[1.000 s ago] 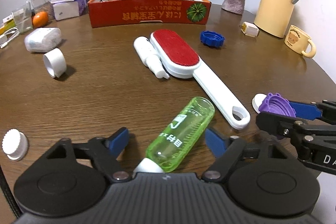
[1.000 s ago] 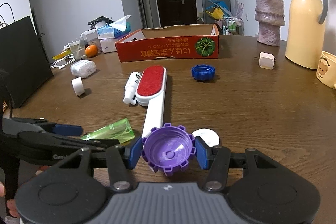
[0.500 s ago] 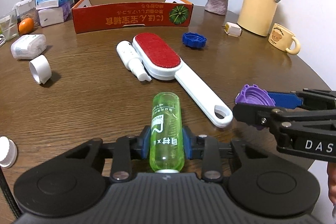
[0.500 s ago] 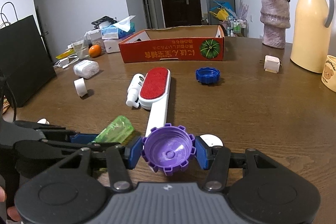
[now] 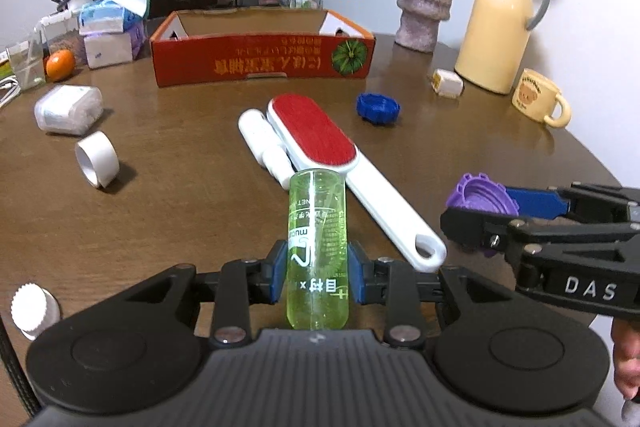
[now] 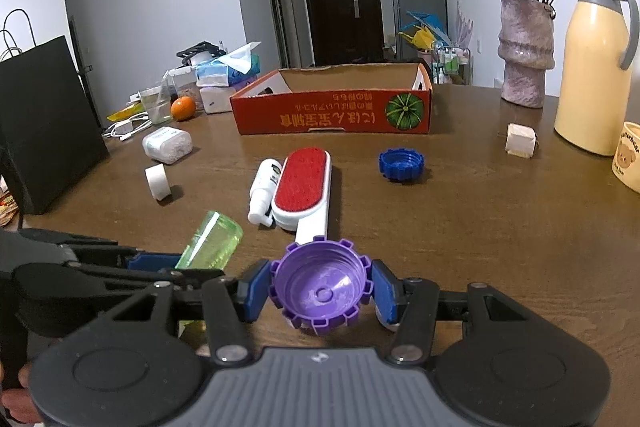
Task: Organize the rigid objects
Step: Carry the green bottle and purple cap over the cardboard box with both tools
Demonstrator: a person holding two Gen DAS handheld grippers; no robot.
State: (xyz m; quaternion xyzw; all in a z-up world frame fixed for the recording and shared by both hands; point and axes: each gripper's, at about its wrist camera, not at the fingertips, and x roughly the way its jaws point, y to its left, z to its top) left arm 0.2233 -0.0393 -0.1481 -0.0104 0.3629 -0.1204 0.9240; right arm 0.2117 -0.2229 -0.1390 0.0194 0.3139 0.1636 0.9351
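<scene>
The left gripper (image 5: 318, 277) is clamping its blue pads on a green translucent bottle (image 5: 318, 239), taken near its lower half so that the rounded far end is pointing out over the table (image 5: 180, 187) toward the lint brush (image 5: 332, 155); the bottle looks lifted clear of the wood. The right gripper (image 6: 322, 291) is squeezing a purple cap (image 6: 320, 287) across its notched rim, open side facing the camera, above the brush's white handle. Both pieces are looking light and stiff. The bottle's smooth round wall is likely slippery, so a hold nearer the middle of its length should be steadier against pivoting, while the cap's ribs are giving the pads bite and need little force. The red cardboard box (image 6: 332, 115) is sitting open at the far side of the table, well apart from both grippers, and seems the probable place for these things. A blue cap (image 6: 401, 165) and a white spray bottle (image 6: 264, 191) are lying loose on the table.
</scene>
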